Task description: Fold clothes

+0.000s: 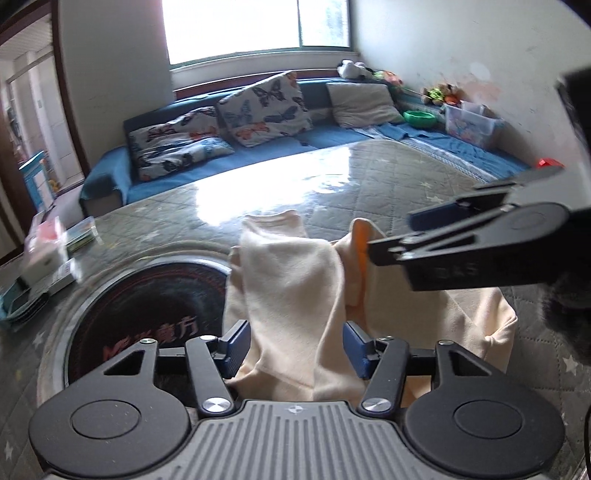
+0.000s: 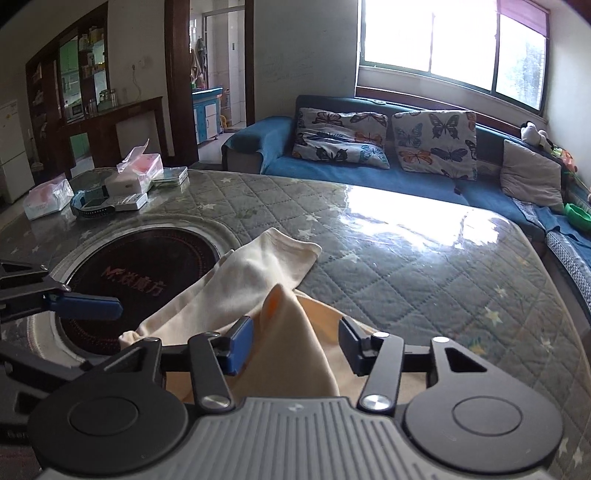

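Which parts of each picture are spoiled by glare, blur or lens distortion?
Left wrist view: the window is blown out white, its glare washes over the table cover, the boxes at the left edge are smeared, and straight lines bow. Right wrist view: the window is overexposed too, a bright patch sits on the table cover, and the corners go dark.

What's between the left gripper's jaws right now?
In the left wrist view, a fold of the cream garment runs up between the open jaws of the left gripper; nothing else lies there.
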